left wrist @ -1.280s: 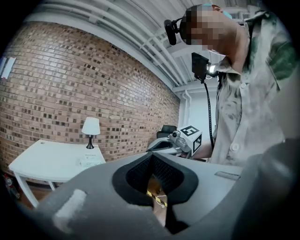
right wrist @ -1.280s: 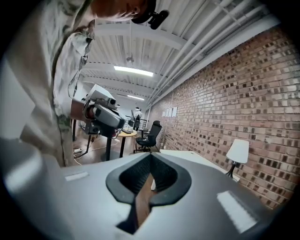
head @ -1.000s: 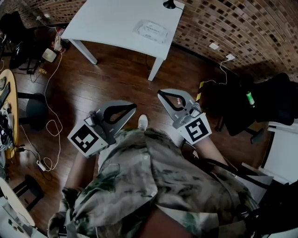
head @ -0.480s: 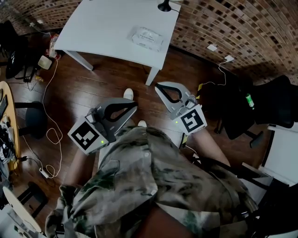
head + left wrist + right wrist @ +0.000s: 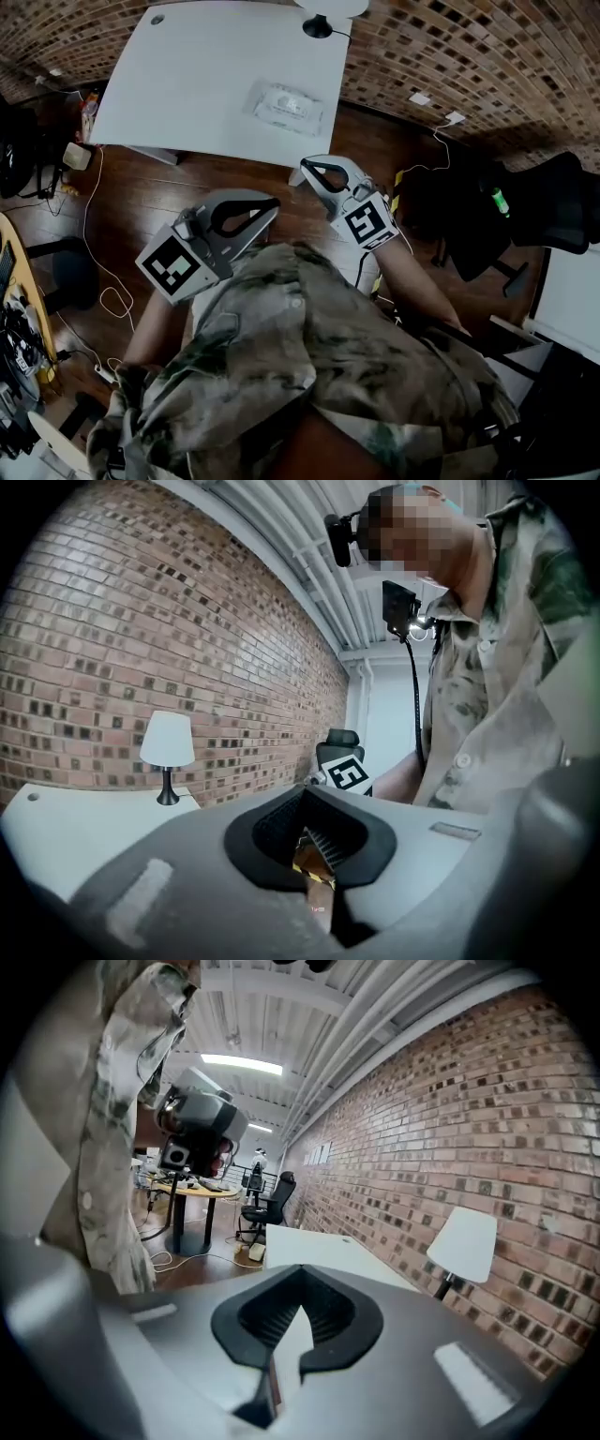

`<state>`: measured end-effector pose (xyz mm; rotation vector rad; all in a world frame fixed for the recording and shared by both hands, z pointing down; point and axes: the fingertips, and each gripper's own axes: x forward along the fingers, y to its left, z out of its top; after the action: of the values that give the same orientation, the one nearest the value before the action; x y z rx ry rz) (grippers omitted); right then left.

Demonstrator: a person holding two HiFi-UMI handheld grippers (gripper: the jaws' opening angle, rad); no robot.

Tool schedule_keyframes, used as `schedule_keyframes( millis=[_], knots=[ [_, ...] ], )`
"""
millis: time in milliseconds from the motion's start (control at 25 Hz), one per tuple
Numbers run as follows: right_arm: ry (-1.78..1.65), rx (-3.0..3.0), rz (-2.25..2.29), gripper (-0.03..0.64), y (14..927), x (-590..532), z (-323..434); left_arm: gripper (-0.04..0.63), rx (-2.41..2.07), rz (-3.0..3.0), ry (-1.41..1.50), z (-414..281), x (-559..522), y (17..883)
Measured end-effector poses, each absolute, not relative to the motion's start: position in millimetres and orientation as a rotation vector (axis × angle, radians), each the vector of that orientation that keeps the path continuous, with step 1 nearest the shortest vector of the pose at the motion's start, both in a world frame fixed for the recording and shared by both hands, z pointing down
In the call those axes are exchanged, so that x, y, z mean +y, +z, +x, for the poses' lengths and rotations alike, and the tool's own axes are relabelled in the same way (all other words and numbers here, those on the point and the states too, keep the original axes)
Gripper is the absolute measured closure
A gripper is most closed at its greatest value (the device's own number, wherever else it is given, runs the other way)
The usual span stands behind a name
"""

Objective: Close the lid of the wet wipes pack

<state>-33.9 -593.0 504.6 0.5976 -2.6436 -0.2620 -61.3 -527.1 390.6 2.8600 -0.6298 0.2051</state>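
The wet wipes pack [image 5: 286, 106] lies flat on the white table [image 5: 187, 94], near its right front part. It is too small in the head view to tell how its lid stands. My left gripper [image 5: 274, 202] is held over the wooden floor short of the table, jaws shut and empty. My right gripper [image 5: 303, 168] reaches the table's front edge, below and right of the pack, jaws shut on nothing. In the left gripper view the left gripper [image 5: 305, 795] points past the table [image 5: 66, 822]. The right gripper [image 5: 300, 1269] faces the brick wall. Neither gripper view shows the pack.
A lamp [image 5: 319, 24] stands at the table's far right corner. A black office chair [image 5: 553, 202] is at the right, near wall sockets and a cable [image 5: 441, 141]. More cables [image 5: 94, 253] trail over the floor at the left, beside a round desk [image 5: 14, 328].
The person has stepped toward the table, so table and pack sit lower and nearer in the head view. Both grippers moved forward; the right one now reaches the table's edge. Jaws stay shut.
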Motion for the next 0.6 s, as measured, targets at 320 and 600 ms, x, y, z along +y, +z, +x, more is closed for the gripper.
schedule_keyframes(
  millis=[320, 600],
  knots=[
    [-0.180, -2.559, 0.623, 0.611, 562, -661, -59, 0.597, -0.566, 2.856, 0.221, -87, -588, 399],
    [-0.074, -2.474, 0.664, 0.611, 610, -703, -66, 0.597, -0.504, 2.849, 0.234, -105, -624, 411]
  ],
)
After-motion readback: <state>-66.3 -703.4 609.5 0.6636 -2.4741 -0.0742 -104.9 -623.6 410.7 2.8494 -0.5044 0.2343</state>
